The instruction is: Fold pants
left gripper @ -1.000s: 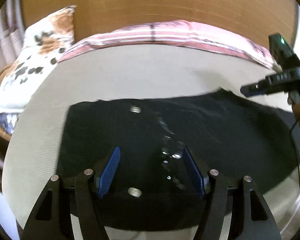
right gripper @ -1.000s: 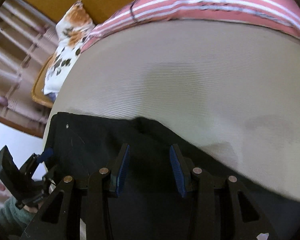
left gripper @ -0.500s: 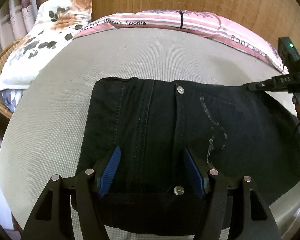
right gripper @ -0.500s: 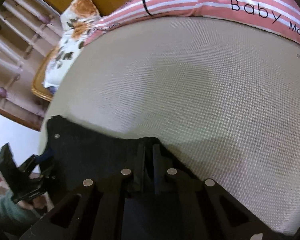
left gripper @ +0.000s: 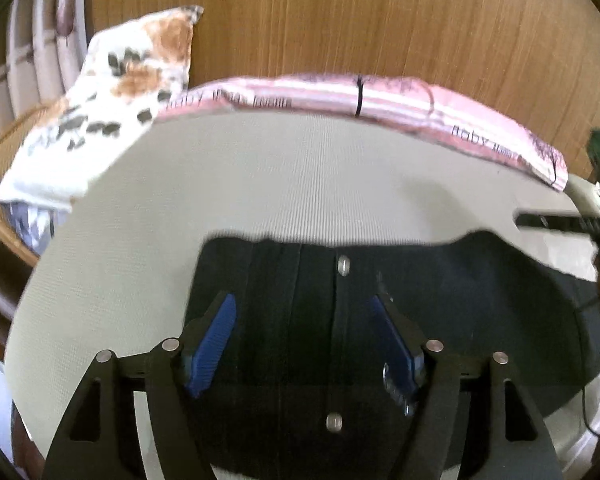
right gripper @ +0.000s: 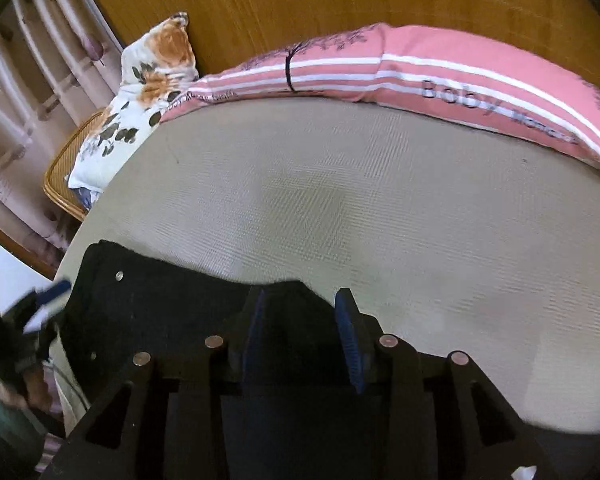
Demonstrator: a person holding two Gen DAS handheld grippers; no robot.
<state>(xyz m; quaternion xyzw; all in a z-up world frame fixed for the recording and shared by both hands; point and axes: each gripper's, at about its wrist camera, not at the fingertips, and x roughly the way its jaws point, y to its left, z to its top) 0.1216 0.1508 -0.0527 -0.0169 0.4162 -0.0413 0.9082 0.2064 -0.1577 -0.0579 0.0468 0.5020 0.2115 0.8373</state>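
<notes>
The black pants (left gripper: 440, 312) are lying spread on the beige bed (left gripper: 300, 184), waistband rivets showing, below the pink striped bolster (right gripper: 460, 76). The left claw (left gripper: 304, 344) is hovering open over them; the right claw (right gripper: 302, 336) is open over their edge.

The left gripper (left gripper: 302, 344) has its two blue-padded fingers (left gripper: 212, 346) spread wide apart, pointing forward and angled downward, with nothing held between them. The right gripper (right gripper: 302, 340) also has its fingers (right gripper: 350, 344) parted, though less widely. Seen from the left wrist camera, the right gripper sits at the far right edge.
</notes>
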